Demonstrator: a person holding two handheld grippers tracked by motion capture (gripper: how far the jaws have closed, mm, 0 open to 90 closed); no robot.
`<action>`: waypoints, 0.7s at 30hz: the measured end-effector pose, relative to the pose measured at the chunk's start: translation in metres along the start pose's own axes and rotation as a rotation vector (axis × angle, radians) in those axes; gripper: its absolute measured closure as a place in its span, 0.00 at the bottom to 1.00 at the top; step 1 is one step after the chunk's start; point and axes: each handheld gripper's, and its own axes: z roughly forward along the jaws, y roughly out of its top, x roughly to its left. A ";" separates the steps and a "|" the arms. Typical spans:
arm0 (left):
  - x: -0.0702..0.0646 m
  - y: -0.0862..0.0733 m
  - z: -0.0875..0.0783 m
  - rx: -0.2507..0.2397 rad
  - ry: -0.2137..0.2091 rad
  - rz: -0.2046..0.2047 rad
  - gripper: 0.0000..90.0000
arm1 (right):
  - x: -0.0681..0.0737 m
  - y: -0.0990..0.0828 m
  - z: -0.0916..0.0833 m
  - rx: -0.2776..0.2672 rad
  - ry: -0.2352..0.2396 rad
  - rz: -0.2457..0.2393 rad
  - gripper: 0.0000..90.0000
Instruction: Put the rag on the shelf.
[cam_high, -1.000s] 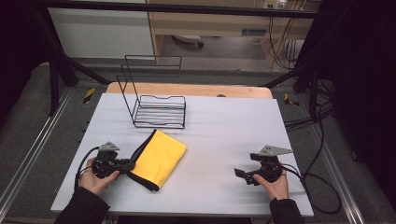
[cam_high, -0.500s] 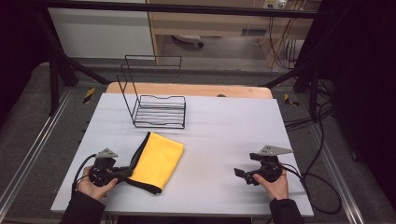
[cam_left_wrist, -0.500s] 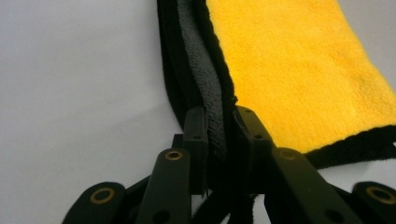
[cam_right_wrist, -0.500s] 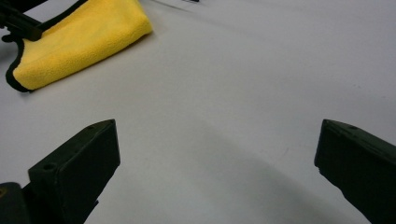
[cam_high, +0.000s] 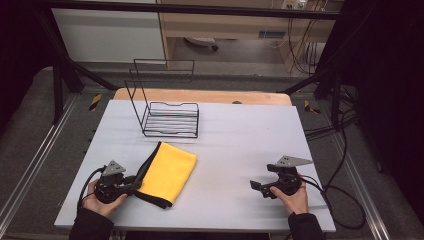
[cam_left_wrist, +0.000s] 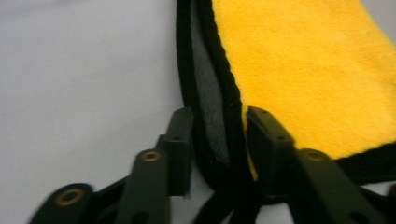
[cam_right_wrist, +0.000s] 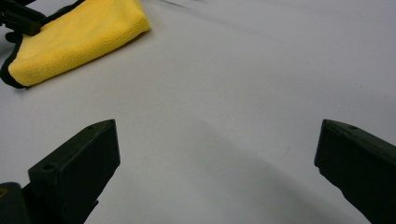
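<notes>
Yellow cloth (cam_high: 168, 171) | left claw (cam_high: 134, 183) grips its black edge | right claw (cam_high: 256, 187) spread wide | wire rack (cam_high: 167, 116) behind

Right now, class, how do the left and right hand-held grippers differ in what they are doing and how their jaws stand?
The left hand-held gripper has its jaws closed on the black-trimmed edge of the yellow cloth; the right hand-held gripper holds nothing. The left's jaws sit close together; the right's stand wide apart over bare table. Both are held low near the table's front edge.
</notes>
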 end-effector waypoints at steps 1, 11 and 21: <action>0.003 0.000 0.001 0.002 -0.012 -0.009 0.60 | 0.000 0.000 0.000 -0.001 0.000 -0.001 0.01; -0.006 0.007 0.008 0.038 -0.042 -0.020 0.83 | 0.000 0.000 0.001 -0.004 0.007 0.005 0.01; -0.029 -0.002 -0.016 0.018 -0.028 -0.072 0.87 | 0.004 0.003 0.001 -0.014 0.016 -0.006 0.01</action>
